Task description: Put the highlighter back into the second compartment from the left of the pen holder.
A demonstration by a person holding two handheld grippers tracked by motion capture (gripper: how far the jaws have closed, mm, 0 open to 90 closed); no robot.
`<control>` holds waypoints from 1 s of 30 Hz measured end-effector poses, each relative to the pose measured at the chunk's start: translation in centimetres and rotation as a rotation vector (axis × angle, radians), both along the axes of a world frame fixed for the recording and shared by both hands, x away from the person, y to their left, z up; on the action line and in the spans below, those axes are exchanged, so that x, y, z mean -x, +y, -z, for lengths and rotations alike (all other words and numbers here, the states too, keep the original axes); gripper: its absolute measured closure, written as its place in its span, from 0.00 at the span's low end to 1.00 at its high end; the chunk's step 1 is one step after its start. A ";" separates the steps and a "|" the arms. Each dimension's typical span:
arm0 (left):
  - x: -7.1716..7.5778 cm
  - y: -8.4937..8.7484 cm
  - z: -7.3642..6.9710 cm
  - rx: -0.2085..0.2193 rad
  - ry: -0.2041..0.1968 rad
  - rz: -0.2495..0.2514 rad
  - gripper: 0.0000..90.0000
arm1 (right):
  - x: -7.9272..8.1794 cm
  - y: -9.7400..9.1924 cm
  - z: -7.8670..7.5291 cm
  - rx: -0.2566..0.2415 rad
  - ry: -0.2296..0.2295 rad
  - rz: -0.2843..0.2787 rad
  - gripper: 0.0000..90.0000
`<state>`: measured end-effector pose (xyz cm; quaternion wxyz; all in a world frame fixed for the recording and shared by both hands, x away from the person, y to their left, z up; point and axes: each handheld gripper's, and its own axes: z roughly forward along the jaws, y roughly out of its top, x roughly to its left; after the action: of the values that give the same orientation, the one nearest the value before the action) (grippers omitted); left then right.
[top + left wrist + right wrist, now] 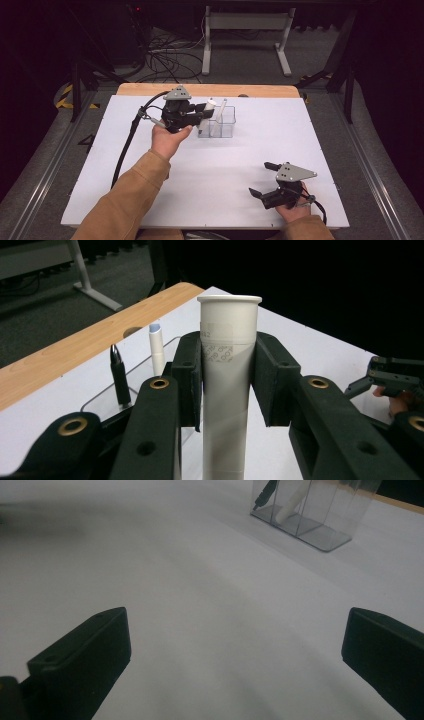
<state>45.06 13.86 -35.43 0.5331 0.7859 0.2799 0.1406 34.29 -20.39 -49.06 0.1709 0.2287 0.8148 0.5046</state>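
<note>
The left tool (227,385) grips a white tube (227,370) just left of the clear organizer (223,122) at the counter's (150,200) far side; the right tool (265,179) rests open, near right.

The white tube (227,385) was a plain cylinder with a flared open rim at its top and a faint printed label just below. It stood upright between the two black pads (190,380) of the left hand-held gripper (202,111), which pressed its sides, just beside the clear divided organizer (222,122) on the counter (210,165).
</note>
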 end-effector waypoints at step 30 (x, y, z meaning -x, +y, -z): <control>-4.8 -4.1 3.5 0.080 0.020 -0.072 0.75 | 0.1 0.0 -0.1 0.002 0.002 -0.013 0.00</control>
<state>49.88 9.73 -38.97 0.5556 0.7548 0.3190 0.1406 34.22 -20.41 -48.99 0.1670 0.2239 0.8167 0.5049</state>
